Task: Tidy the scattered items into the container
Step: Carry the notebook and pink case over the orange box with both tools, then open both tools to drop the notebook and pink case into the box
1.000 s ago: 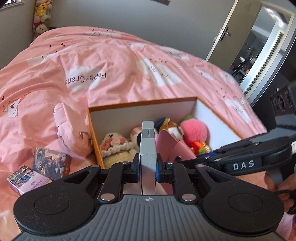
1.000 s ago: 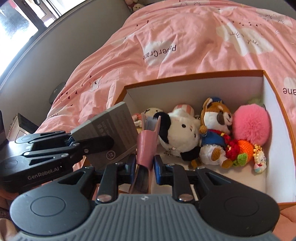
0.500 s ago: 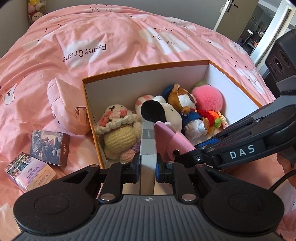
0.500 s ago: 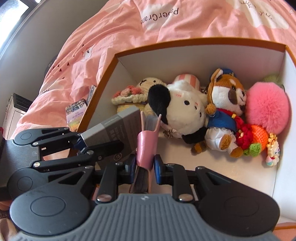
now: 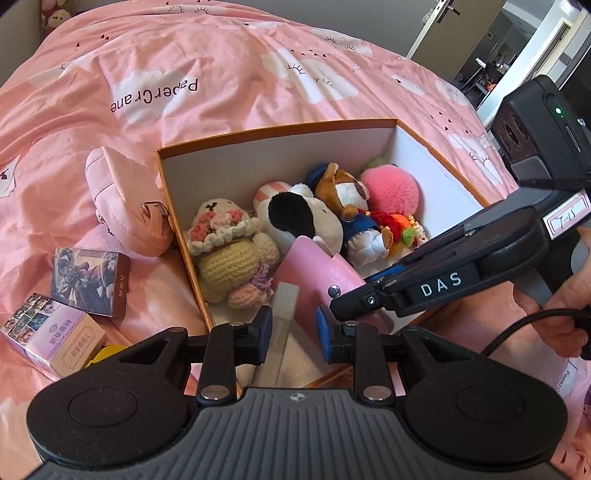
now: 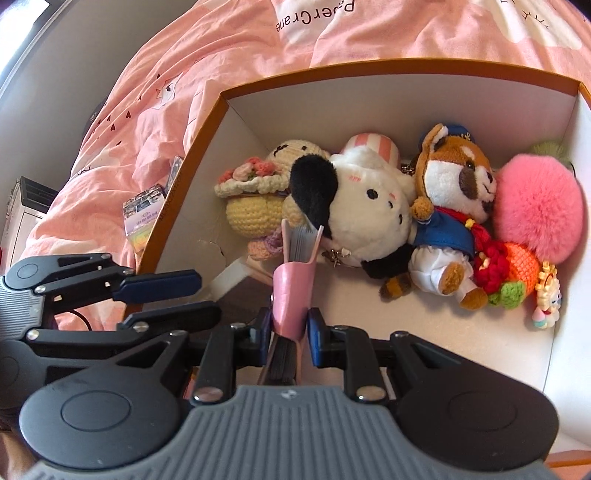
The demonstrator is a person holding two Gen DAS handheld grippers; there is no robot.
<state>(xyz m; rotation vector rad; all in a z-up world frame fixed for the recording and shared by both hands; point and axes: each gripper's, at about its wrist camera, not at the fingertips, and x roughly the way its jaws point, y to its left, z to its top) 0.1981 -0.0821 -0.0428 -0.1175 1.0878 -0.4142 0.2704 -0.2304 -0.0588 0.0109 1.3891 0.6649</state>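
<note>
An orange-rimmed white box (image 5: 280, 127) on the pink bed holds several plush toys (image 5: 303, 218). My left gripper (image 5: 291, 332) is open over the box's near left corner; the grey box (image 5: 286, 306) it held lies blurred below it inside the box, also seen in the right wrist view (image 6: 231, 278). My right gripper (image 6: 288, 334) is shut on a pink card holder (image 6: 293, 291) and holds it upright above the box floor; the holder also shows in the left wrist view (image 5: 319, 280).
On the bed left of the box lie a pink pouch (image 5: 122, 199), a dark card box (image 5: 90, 280) and a lilac card box (image 5: 51, 334). Something yellow (image 5: 107, 352) peeks out beside my left gripper. A door (image 5: 439, 29) stands at far right.
My left gripper has opened and let go of the grey box, which has dropped into the box. Both grippers have moved lower and closer over the box.
</note>
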